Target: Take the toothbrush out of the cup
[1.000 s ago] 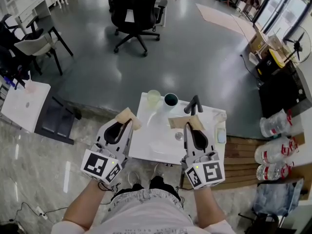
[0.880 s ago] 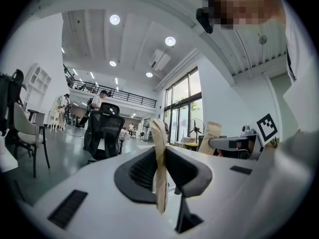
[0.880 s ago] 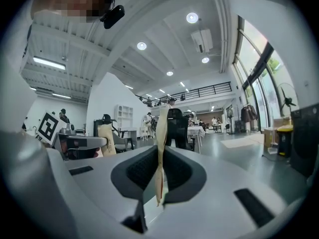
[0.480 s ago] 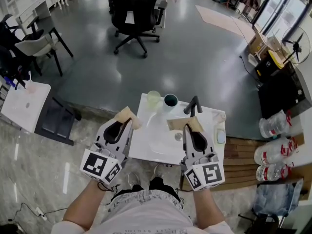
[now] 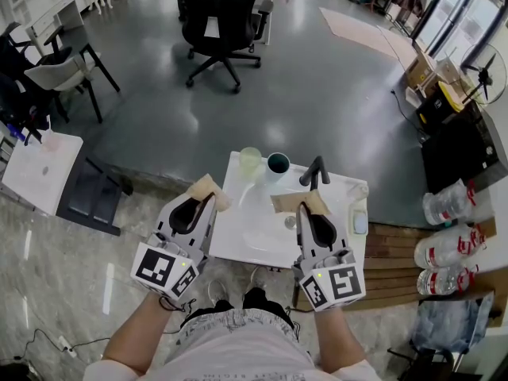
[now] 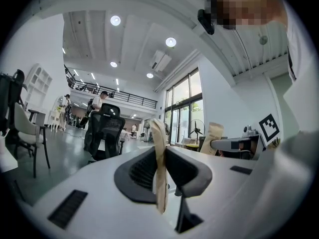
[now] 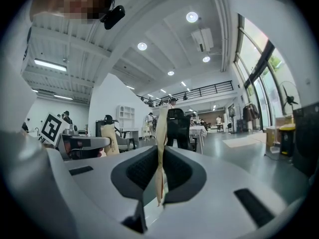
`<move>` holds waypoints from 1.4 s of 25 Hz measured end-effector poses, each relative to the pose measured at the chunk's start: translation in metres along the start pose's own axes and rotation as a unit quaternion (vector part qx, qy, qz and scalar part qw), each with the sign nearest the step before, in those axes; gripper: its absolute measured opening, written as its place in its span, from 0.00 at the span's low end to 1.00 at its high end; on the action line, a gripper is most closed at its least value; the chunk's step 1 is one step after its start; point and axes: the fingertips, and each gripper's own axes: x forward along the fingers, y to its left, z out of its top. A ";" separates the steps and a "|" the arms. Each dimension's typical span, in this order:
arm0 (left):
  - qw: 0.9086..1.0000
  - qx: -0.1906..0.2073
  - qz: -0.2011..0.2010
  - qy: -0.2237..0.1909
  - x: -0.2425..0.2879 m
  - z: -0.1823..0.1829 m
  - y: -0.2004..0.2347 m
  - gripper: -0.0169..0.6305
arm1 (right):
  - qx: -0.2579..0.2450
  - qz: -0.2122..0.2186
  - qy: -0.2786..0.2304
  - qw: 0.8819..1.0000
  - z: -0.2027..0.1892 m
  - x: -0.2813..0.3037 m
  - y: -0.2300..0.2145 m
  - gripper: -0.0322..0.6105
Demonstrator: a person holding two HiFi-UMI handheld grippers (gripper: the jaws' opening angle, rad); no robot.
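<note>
A white washbasin (image 5: 242, 240) with a black tap (image 5: 315, 171) stands in front of me. On its far rim are a pale green cup (image 5: 250, 159) and a dark teal cup (image 5: 278, 163). No toothbrush can be made out in either cup from here. My left gripper (image 5: 208, 189) hovers over the basin's near left corner and my right gripper (image 5: 303, 202) over its right half, just short of the tap. Both are held level. The tan pads (image 6: 158, 148) of the left gripper and the tan pads (image 7: 160, 148) of the right one lie pressed together, with nothing between them.
A black office chair (image 5: 218, 14) stands on the grey floor beyond the basin. Chairs (image 5: 55, 70) and a small white table (image 5: 40, 169) are at the left. Water bottles (image 5: 448, 248) lie at the right, below dark boxes and a fan (image 5: 484, 74).
</note>
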 end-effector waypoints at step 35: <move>1.000 0.002 0.000 0.007 0.015 -0.008 -0.011 0.13 | 0.005 0.020 0.010 1.000 -0.009 0.005 -0.010 0.10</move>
